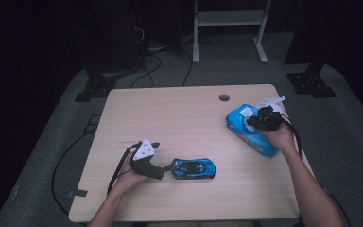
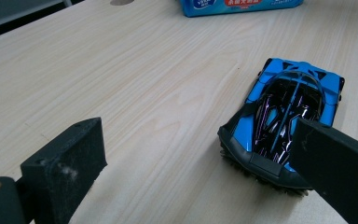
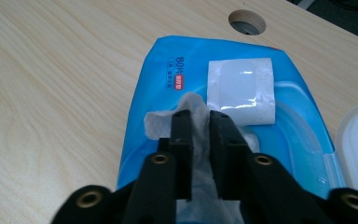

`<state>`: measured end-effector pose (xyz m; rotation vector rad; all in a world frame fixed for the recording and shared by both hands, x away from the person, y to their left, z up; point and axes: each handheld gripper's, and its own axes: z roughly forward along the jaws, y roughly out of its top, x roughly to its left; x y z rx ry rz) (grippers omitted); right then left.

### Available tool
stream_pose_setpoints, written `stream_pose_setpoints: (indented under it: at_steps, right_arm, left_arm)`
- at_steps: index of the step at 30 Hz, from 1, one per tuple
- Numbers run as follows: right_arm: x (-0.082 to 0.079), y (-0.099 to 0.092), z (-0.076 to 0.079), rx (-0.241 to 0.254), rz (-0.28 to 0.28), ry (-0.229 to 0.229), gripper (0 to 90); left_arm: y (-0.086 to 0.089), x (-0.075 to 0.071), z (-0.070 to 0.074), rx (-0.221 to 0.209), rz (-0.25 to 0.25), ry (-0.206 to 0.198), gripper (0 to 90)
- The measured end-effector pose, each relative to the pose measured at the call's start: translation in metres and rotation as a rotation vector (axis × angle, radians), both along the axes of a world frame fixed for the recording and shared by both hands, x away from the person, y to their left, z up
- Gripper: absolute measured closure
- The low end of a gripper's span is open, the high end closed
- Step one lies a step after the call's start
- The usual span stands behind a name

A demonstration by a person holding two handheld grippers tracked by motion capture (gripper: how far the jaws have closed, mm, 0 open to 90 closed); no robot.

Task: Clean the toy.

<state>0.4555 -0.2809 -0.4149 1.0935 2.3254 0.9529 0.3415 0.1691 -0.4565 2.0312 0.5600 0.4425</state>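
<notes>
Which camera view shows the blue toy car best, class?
The left gripper view: the toy car lies close up, with its black canopy and rear plain, one jaw overlapping it. The high view shows it small, beside the left gripper.

Left black two-finger gripper (image 1: 166,169): fingers (image 2: 65,163) spread wide, hand (image 1: 131,178) low behind them. Right black gripper (image 3: 200,133): fingers (image 3: 182,140) nearly closed, pinching white tissue (image 3: 193,109) between them, right hand (image 1: 280,137) gripping from behind.

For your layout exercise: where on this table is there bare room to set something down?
Free: the far-left table stretch, from the round hole leftward, and the middle between toy car and wipes pack. Crowded: near the left gripper and the right edge.
</notes>
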Motion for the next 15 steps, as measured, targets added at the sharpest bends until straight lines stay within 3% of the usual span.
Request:
stream_pose_setpoints:
  at_steps: [9, 15]
  right_arm:
    - [-0.002, -0.007, 0.006, 0.051, -0.018, 0.027, 85.2]
    - [-0.007, -0.01, 0.015, 0.086, -0.031, -0.001, 86.1]
  left_arm:
    - [0.0, -0.001, -0.001, 0.008, -0.004, -0.005, 3.0]
    - [-0.001, 0.0, -0.002, 0.015, -0.011, -0.001, 3.1]
